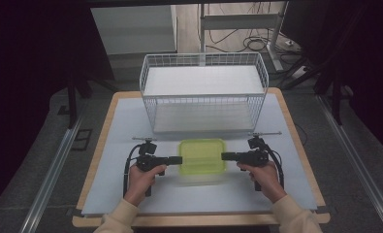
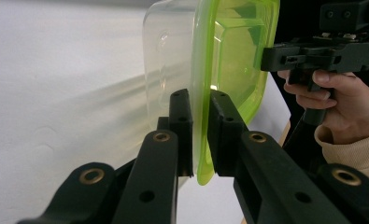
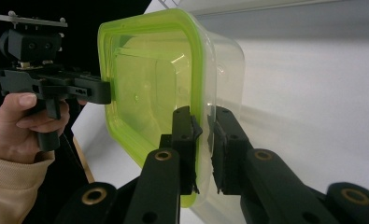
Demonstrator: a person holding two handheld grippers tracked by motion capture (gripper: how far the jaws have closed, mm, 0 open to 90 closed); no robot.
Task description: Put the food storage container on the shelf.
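Both forearms reach in from below, hands wrapped round the pistol grips. The left gripper point(image 1: 178, 159) and the right gripper point(image 1: 224, 156) lie level, pointing inward at each other, jaws clamped nearly shut

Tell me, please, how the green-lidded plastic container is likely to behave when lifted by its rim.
The container looks empty, so probably light. Its thin green lid rim, pinched by the left gripper and right gripper, may flex, and the smooth plastic could slip.
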